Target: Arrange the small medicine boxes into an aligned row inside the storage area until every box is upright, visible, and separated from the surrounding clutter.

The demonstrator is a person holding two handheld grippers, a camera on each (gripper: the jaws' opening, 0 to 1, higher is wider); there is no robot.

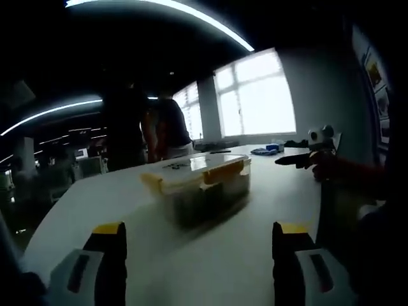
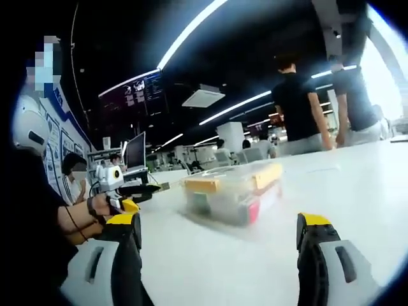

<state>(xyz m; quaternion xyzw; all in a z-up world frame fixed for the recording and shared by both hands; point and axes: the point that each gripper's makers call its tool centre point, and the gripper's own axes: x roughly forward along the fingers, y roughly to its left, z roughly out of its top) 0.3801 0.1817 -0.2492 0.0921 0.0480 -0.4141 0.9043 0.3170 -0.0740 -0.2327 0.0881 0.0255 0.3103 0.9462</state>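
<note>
We see a clear plastic storage box with a yellow-latched lid [image 1: 201,185] [image 2: 234,190] closed on the white tabletop [image 1: 242,255] [image 2: 357,185], toward its middle. Both the left gripper [image 1: 199,245] and right gripper [image 2: 220,239] have jaws spread wide, empty, box ahead of the fingertips, not touching. Contents blurred; two people stand at the far edge.

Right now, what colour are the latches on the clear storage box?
Yellow latches on the clear plastic storage box; best in the left gripper view.
</note>
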